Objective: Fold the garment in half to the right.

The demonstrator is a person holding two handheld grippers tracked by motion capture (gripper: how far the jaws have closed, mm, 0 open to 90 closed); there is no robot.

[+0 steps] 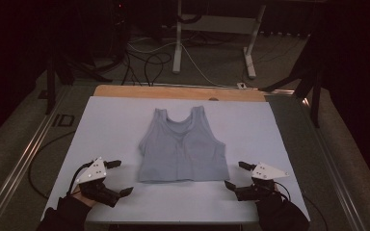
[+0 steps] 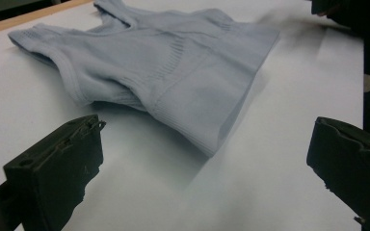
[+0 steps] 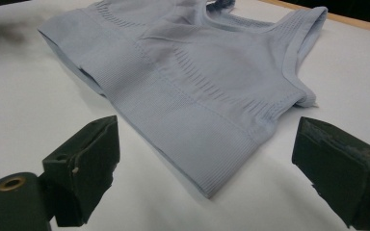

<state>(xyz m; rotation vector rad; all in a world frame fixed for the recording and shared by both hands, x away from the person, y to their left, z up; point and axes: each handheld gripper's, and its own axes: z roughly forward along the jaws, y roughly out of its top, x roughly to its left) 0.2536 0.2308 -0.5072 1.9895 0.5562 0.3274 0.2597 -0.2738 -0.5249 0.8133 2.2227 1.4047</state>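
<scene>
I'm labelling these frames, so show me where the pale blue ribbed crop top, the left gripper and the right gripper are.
pale blue ribbed crop top (image 1: 183,149): high view, middle of its front.
left gripper (image 1: 118,177): high view, midway between its open jaws.
right gripper (image 1: 235,174): high view, midway between its open jaws.

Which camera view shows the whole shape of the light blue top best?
The high view: the light blue top lies flat on the white sheet, with both straps and the hem visible. The left gripper view shows it slanted from one hem corner; the right gripper view shows it close from the other corner, ribbing clear.
</scene>
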